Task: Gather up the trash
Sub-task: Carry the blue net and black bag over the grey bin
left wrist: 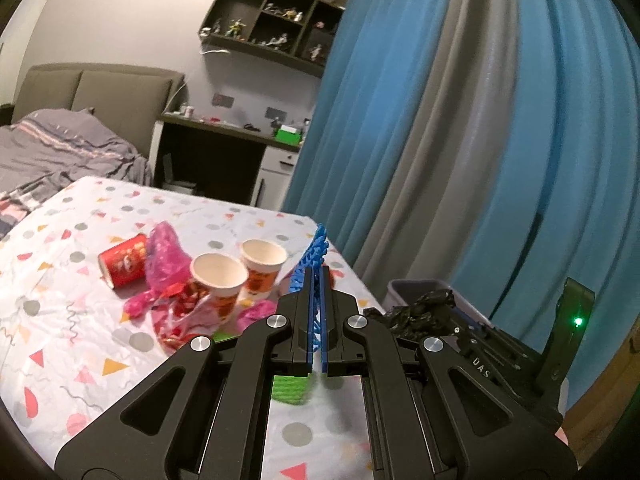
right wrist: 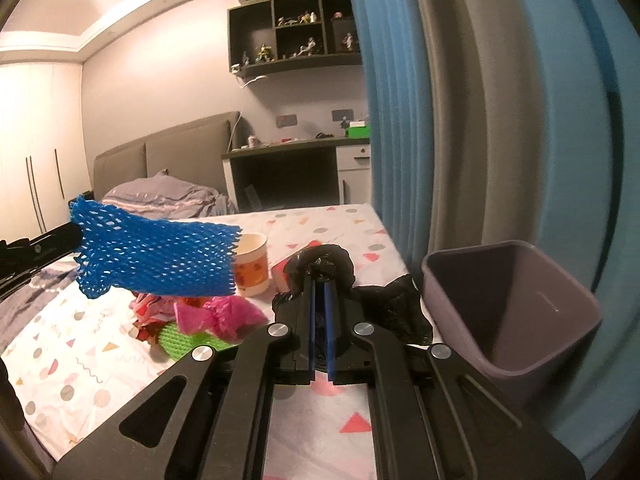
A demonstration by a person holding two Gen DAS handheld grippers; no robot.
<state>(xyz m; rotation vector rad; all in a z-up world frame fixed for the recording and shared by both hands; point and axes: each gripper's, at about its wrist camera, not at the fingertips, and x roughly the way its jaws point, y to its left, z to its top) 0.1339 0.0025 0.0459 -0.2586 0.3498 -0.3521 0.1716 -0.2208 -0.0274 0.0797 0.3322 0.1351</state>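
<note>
My left gripper (left wrist: 318,274) is shut on a blue foam net (left wrist: 314,248) and holds it in the air above the table. In the right wrist view the same blue net (right wrist: 156,256) hangs level from the left gripper (right wrist: 78,234). My right gripper (right wrist: 320,276) is shut on a black plastic bag (right wrist: 384,308), which bunches over its fingertips beside a purple bin (right wrist: 512,304). On the table lie two paper cups (left wrist: 218,276), a red can (left wrist: 122,264) on its side, pink wrappers (left wrist: 164,256) and a green foam net (right wrist: 188,340).
The patterned tablecloth (left wrist: 80,340) covers the table. Blue and grey curtains (left wrist: 480,140) hang close on the right behind the bin (left wrist: 404,286). A bed (left wrist: 60,148), a desk (left wrist: 224,132) and a wall shelf (left wrist: 272,28) stand beyond the table.
</note>
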